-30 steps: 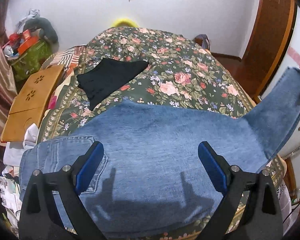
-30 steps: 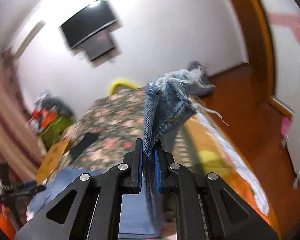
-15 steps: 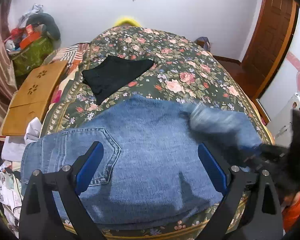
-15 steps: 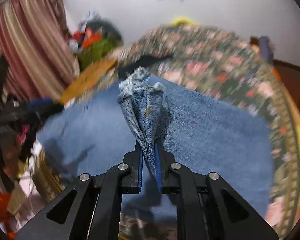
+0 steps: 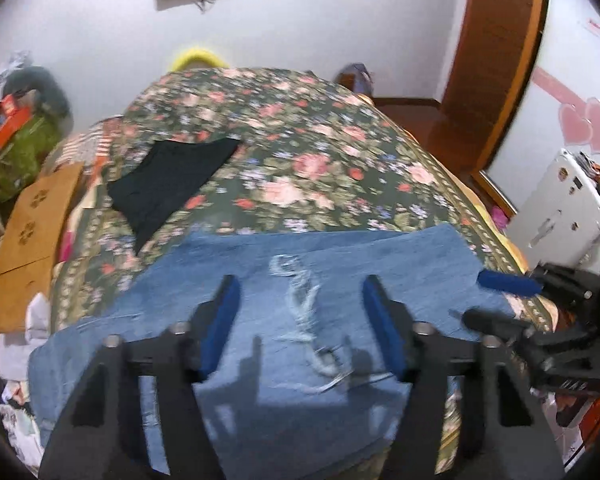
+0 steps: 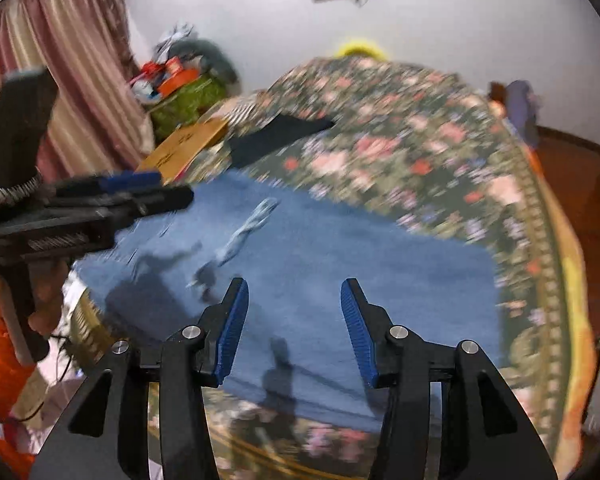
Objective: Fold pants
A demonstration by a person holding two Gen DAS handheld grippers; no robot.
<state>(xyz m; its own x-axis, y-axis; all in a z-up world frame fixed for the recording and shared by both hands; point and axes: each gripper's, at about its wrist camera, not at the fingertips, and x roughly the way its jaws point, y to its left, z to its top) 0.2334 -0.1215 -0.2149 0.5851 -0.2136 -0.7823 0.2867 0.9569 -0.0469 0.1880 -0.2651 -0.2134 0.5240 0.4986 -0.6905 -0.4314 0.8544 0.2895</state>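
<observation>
Now my right fingers point(image 6: 294, 326) stand wide apart and hold nothing; half a second ago they were pinched on the frayed hem of the jeans point(image 5: 340, 280), and a second ago that leg hung off the right side of the bed point(image 5: 320, 152). The leg has since come over, so the jeans lie folded in one flat blue slab across the near end of the bed, frayed hem point(image 5: 300, 300) on top, near the middle of the slab. My left fingers point(image 5: 302, 322) are wide as well, empty, hovering over that hem just as open as before. From the left camera, my right fingers point(image 5: 508, 282) show at the slab's right edge; from the right camera, my left fingers point(image 6: 132, 184) show at the slab's left edge.

I count one pair of jeans point(image 6: 340, 264), two open pairs of fingers, one black garment point(image 5: 172, 176) farther up the bed from the jeans, and one wooden board point(image 5: 32, 232) off the bed's left side.
</observation>
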